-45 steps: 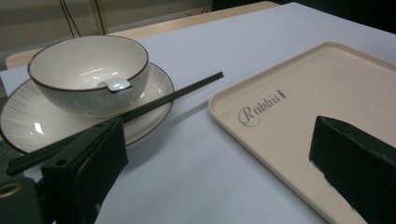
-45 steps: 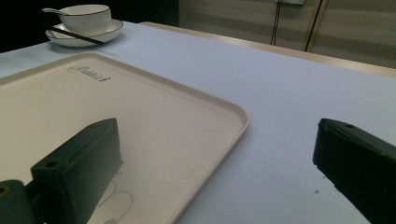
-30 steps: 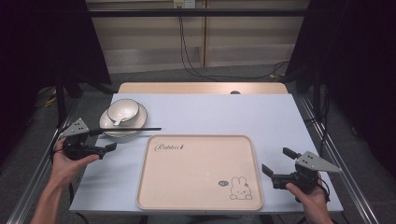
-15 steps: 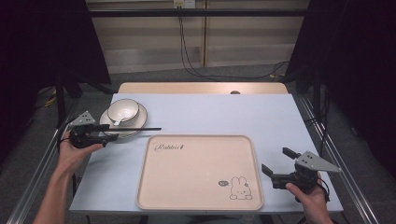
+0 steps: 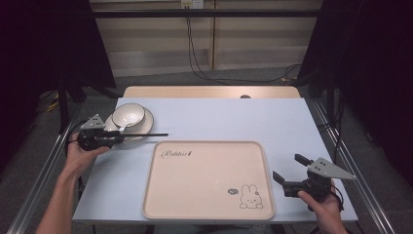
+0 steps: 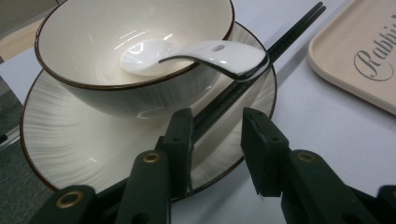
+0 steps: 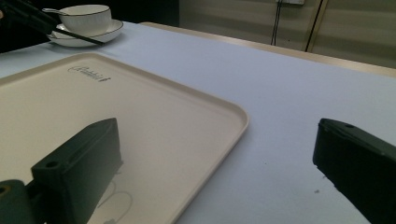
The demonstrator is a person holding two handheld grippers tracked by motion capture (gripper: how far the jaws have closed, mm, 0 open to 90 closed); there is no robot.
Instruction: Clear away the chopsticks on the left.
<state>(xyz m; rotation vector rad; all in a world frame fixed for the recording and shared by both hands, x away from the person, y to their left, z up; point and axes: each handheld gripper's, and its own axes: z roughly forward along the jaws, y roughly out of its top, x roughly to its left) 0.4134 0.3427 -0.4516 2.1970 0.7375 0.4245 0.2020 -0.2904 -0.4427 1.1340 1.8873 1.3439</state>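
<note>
Two black chopsticks [image 6: 243,81] lie across the plate [image 6: 70,140] beside the bowl [image 6: 107,56], under the handle of the white spoon [image 6: 201,53], and the left gripper [image 6: 217,140] has just been closing around their near end; its jaws straddle them with a gap left, not yet pinching. To grip well, both sticks should sit between the pads, then lift level so the spoon is not tipped. The right gripper [image 5: 291,171] hovers wide open near the cream tray [image 5: 204,180]. The pale blue table [image 5: 229,117] stands in a dim room, cables on the floor behind
</note>
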